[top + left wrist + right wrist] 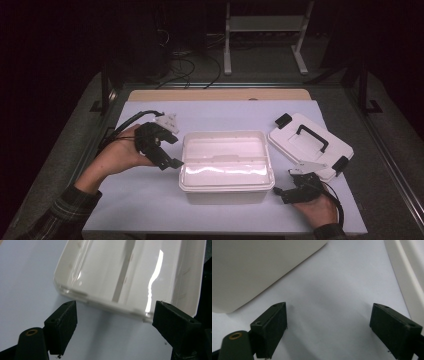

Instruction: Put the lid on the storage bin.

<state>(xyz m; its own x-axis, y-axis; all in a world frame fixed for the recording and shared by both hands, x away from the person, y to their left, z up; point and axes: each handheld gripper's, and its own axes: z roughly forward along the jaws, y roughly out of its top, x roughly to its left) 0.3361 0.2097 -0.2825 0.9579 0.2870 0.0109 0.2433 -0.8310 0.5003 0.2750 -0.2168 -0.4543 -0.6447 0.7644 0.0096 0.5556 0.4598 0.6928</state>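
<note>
Both wide-open tools, left tool (172,150) and right tool (280,191), flank the lidless white box (226,165), lid (310,145) aside.

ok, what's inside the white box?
The white box is open, its lid lying apart to the right. The interior looks empty: bare glossy white floor and a step along it. The near wall hides the floor just behind it.

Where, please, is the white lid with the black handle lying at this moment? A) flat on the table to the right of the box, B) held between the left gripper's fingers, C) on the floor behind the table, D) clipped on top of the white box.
A: the lid lies flat on the table, right of the open white box and apart from it.
</note>
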